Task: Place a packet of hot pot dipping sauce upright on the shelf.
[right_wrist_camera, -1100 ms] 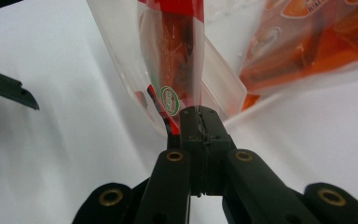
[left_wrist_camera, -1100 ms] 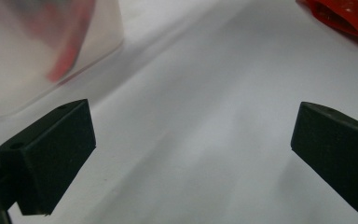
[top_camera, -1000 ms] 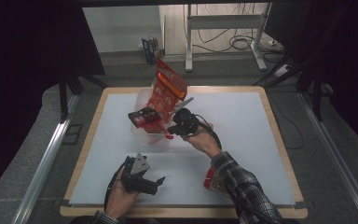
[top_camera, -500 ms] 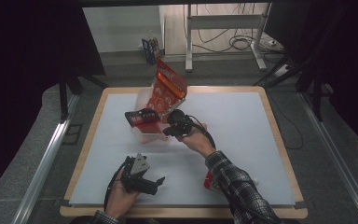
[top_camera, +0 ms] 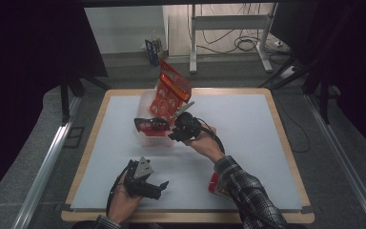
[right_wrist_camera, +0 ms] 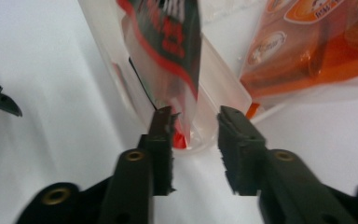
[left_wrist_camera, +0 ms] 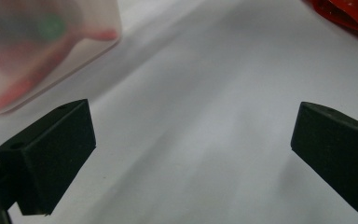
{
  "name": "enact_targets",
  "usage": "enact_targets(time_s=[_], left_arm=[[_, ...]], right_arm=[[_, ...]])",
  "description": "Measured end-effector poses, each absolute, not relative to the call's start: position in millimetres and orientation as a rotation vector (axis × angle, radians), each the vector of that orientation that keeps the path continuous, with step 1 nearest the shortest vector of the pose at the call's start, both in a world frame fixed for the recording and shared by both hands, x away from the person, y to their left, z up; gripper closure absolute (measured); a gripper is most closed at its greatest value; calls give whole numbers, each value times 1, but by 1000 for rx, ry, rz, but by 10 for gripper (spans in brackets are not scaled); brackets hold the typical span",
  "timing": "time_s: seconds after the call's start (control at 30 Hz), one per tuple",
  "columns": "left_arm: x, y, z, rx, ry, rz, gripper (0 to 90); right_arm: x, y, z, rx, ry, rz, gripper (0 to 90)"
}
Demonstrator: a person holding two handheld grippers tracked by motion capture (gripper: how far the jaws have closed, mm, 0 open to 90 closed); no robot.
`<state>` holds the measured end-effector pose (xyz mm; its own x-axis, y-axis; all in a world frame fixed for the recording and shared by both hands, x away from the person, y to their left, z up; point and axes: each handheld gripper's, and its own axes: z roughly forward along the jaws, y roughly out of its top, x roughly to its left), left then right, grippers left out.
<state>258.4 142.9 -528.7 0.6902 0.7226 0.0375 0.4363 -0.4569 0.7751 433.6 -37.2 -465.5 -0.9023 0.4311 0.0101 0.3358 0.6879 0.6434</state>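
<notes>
Since the earlier frames the right gripper [top_camera: 174, 130] has been swung slightly toward the near edge of the clear plastic tub [top_camera: 148, 138], and its jaws have just been opened a little; the dark red-and-black packet [right_wrist_camera: 170, 44] is seen between them in the right gripper view, its lower edge just past the tips, with the pads no longer pressed on it; the gap is narrow, not wide. That packet is lodged over the tub's near rim, partly inside, tilted; the large orange bag [top_camera: 171, 88] is propped upright in the far part of the tub. Judged: packet released into the tub, drop step about done, though it may slide off the rim. Left gripper [top_camera: 147, 183] is held low over the white table top [top_camera: 267, 143] near the front edge, jaws wide apart, nothing between them. Another red packet [top_camera: 214, 183] is left beside the right sleeve, probably next.
</notes>
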Motion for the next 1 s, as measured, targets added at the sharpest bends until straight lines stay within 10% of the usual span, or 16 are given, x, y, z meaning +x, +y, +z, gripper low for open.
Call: enact_targets(time_s=[0.5, 1.0], left_arm=[[258, 140, -530, 2132, 880, 464, 0], [258, 137, -532, 2153, 860, 474, 0]], right_arm=[[414, -64, -467, 654, 2722, 1017, 222], [388, -91, -474, 654, 2705, 1085, 37]])
